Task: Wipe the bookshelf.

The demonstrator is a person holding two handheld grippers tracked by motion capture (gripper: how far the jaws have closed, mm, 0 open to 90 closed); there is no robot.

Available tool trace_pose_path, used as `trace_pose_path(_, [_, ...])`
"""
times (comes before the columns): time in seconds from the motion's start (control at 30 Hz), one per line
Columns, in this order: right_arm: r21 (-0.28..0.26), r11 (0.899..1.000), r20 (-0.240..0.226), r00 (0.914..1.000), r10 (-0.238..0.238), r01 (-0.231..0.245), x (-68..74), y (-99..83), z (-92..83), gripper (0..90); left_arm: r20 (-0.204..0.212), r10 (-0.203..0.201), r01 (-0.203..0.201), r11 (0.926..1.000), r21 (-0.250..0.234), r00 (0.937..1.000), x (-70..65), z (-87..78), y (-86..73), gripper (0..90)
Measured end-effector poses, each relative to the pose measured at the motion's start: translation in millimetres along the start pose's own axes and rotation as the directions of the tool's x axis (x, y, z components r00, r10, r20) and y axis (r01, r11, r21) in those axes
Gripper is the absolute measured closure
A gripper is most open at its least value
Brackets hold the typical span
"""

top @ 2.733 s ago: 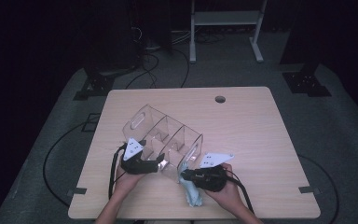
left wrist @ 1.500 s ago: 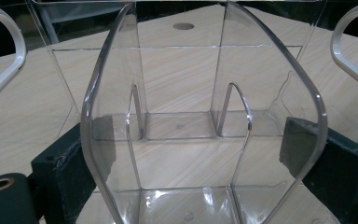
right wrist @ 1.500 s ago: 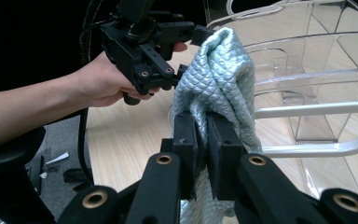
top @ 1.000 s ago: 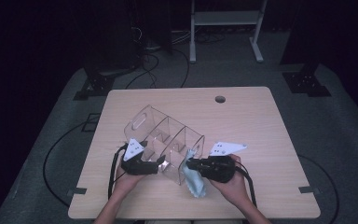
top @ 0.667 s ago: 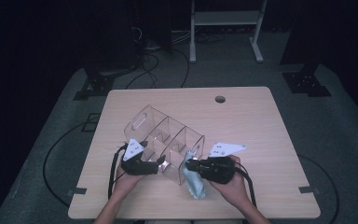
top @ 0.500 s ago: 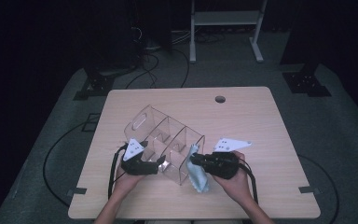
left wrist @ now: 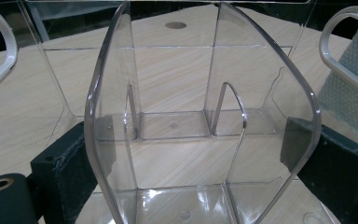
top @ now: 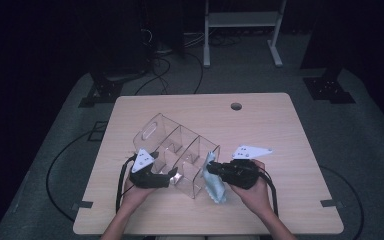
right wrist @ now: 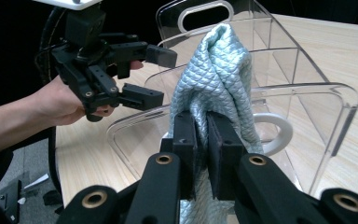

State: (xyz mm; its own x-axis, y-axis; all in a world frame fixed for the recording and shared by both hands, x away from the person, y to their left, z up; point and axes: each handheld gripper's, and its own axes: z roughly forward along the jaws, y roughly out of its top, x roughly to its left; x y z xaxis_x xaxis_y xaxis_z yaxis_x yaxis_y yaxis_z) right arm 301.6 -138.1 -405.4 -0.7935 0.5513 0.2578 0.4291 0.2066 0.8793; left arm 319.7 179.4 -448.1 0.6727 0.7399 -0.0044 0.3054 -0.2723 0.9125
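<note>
We are pinching the quilted cloth (right wrist: pixel 216 84) in our right gripper (right wrist: pixel 202 135) while our left gripper (top: pixel 172 176) is clamping the clear organizer (top: pixel 180 150).

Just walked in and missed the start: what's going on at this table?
A person at a wooden table is working with a gripper in each hand. The left gripper is shut on a side wall of a clear plastic organizer with several compartments, steadying it. The right gripper is shut on a light blue quilted cloth and holds it against the organizer's near end wall, apparently wiping it.
</note>
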Motion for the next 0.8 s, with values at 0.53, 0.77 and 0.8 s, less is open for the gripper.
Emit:
trace_pose_path(0.53, [0.004,1.0,0.083,0.9966,-0.003,0.003,-16.2,0.8,-3.9,81.9,0.02,0.008,-0.008,1.0,0.004,0.9998,-2.1,-1.4,0.1,5.2])
trace_pose_path(0.77, [0.025,0.999,0.038,0.9983,-0.045,0.044,0.8,0.7,-1.3,81.9,0.027,0.007,-0.008,0.9999,0.007,0.9996,-0.5,-2.1,-0.6,5.0])
trace_pose_path(0.8, [0.027,0.999,0.036,0.9984,-0.044,0.043,-1.0,0.9,-1.6,81.9,0.027,0.009,-0.009,0.9999,0.007,0.9996,-0.8,-2.1,-0.6,5.0])
